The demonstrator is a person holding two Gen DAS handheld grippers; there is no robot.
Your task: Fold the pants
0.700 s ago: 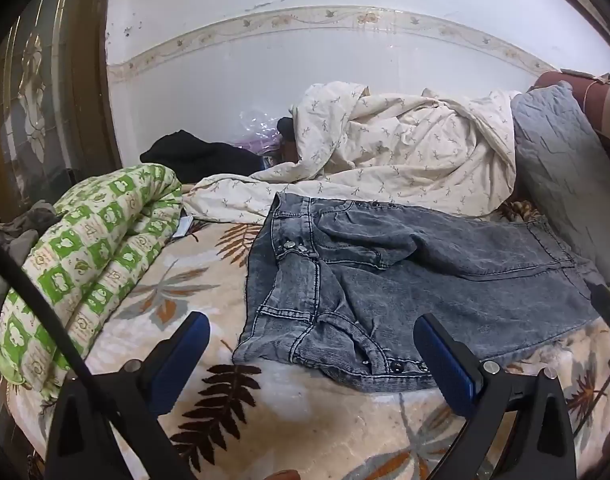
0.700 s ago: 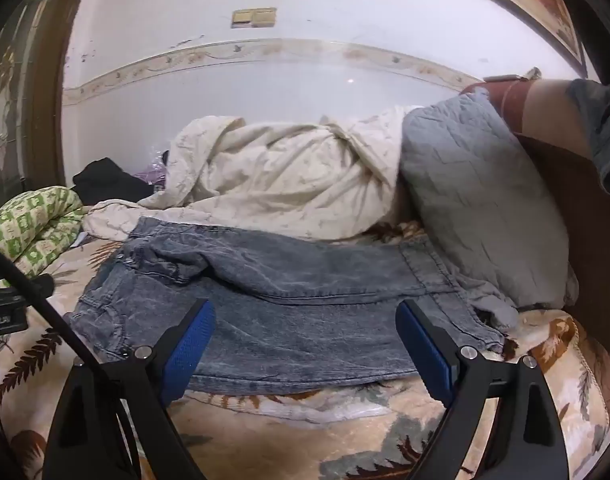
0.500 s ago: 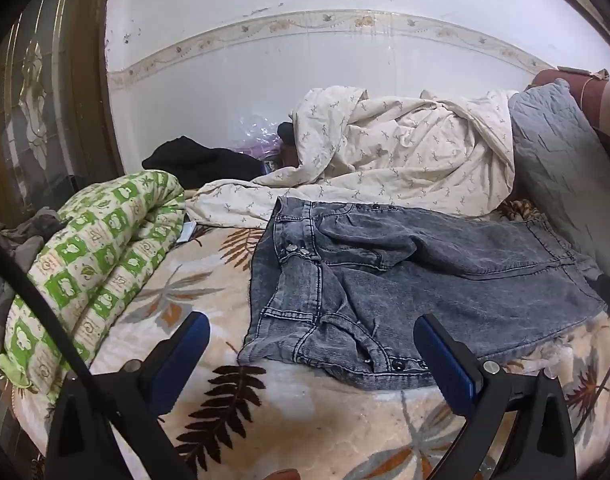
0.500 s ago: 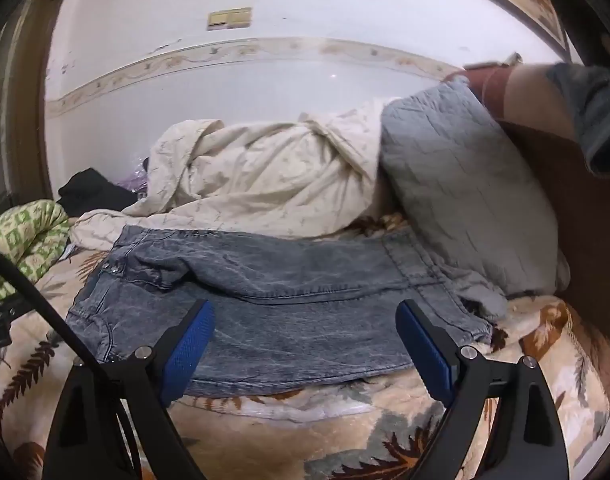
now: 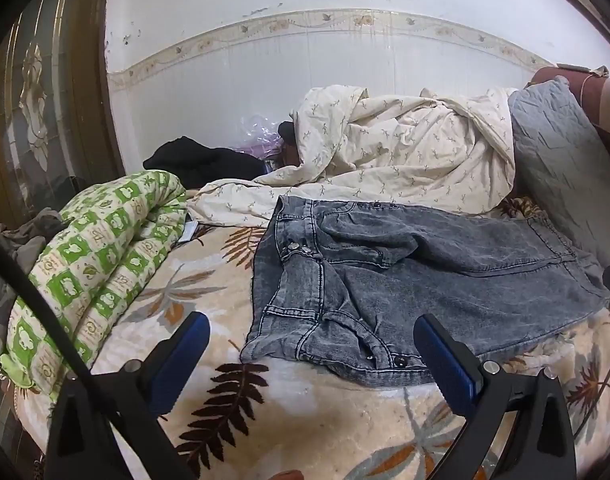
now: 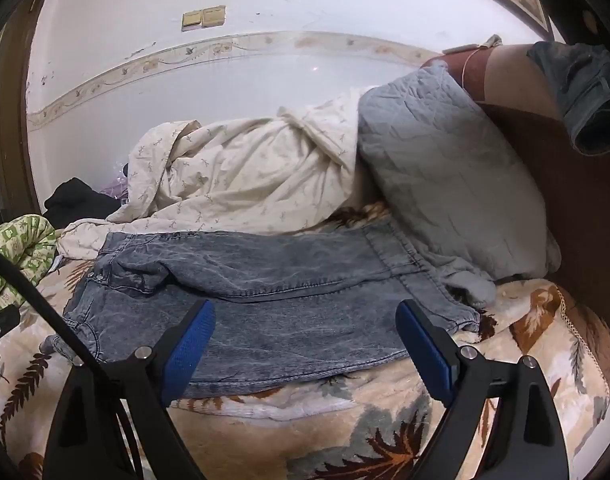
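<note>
Plush leaf-print bedspread, stiff acid-washed grey jeans lying creased mid-bed, left gripper and right gripper both spread, empty, drawn slightly nearer the denim than before.

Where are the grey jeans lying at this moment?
The grey jeans lie flat on the leaf-print blanket, centre-right in the left wrist view, in front of the cream duvet, with the grey pillow beside their right end.
</note>
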